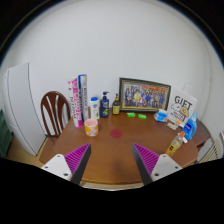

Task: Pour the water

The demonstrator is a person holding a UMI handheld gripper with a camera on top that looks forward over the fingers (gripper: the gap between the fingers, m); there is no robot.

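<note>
Fingers (78,158) apart, empty; upright orange cup (92,127) beyond them.

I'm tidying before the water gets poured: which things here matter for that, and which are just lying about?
For the job:
- hand-held gripper, fingers open, holding nothing
- orange cup, beyond the fingers
- dark bottle; contents can't be told

Lying about:
- framed photo
- GIFT card
- chair
- yellow bottle
- pink spot on the table
</note>
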